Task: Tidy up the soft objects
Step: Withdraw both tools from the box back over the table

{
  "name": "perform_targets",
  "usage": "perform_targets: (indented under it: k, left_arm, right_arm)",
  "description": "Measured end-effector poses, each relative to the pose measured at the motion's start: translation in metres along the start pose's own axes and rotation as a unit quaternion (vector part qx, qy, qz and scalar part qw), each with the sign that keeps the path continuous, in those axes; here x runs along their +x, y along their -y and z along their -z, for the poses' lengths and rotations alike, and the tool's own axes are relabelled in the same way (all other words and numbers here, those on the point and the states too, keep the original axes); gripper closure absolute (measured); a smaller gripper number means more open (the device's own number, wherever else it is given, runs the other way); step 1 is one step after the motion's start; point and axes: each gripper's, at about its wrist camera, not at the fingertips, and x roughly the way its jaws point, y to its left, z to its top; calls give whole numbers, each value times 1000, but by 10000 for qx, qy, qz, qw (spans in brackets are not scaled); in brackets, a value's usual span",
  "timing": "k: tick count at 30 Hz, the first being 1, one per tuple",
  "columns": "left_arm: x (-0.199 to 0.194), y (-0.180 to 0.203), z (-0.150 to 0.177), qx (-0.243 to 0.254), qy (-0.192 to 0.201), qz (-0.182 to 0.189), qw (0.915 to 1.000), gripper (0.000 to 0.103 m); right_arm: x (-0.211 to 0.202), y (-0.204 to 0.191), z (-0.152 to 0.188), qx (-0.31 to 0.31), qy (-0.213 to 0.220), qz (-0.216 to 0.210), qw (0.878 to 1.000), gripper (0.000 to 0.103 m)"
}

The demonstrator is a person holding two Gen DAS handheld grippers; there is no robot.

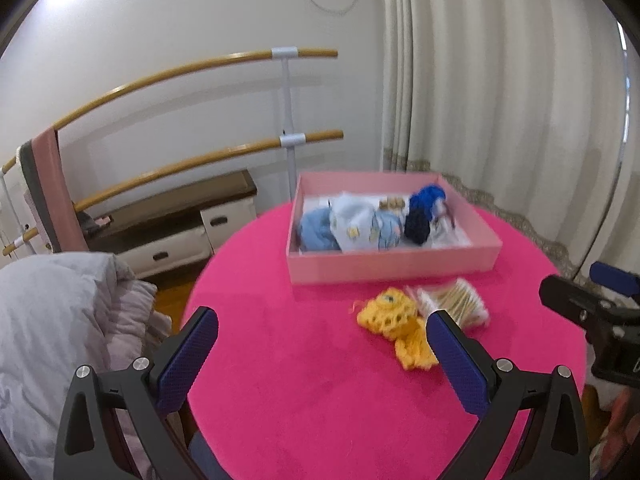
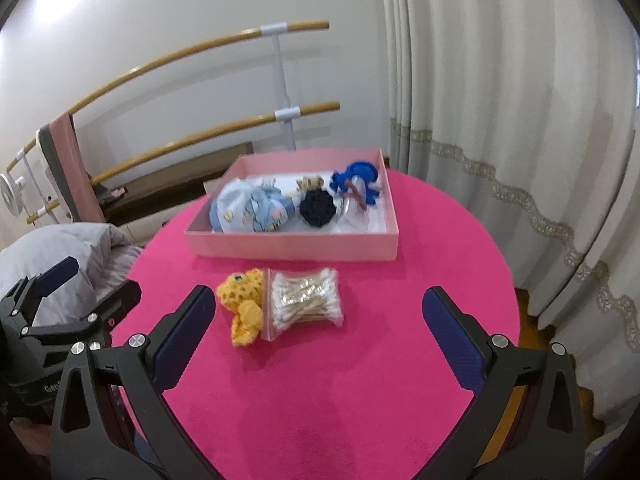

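Observation:
A pink box [image 1: 392,266] [image 2: 288,248] stands at the far side of the round pink table [image 1: 300,360] [image 2: 340,380]. It holds pale blue cloths [image 2: 252,208], a dark knitted piece [image 2: 316,206] and a blue crochet piece [image 2: 356,180]. In front of the box lie a yellow crochet toy [image 1: 396,318] [image 2: 242,300] and a clear bag of cotton swabs [image 1: 456,300] [image 2: 306,300]. My left gripper [image 1: 322,326] is open and empty, left of the toy. My right gripper [image 2: 318,306] is open and empty, with the bag between its fingers' line of sight.
A grey duvet [image 1: 60,320] lies left of the table. Wooden ballet bars [image 1: 180,72] and a low cabinet [image 1: 180,224] stand against the wall. Cream curtains [image 2: 500,120] hang at the right.

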Motion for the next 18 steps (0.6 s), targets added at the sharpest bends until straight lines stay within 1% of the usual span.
perform_targets:
  k: [2,6,10,14,18]
  left_arm:
    - [12,2,3,23,-152,38,9999,0]
    - [29,5,2,51,-324,196,9993,0]
    - [45,9,0,73,-434,320,9985,0]
    - [62,11,-4,93,-444,391,9982,0]
    - [88,12,-5,-35,-655,521,9965,0]
  right_arm:
    - [9,2,3,2,-122,9,9999,0]
    - [21,6,8,22,-286,2,9996,0]
    - [26,11,10,56,-355,21,9994,0]
    - [27,16,11,88,-377,45,9992,0]
    - [31,18,11,99,-417,83,9990,0]
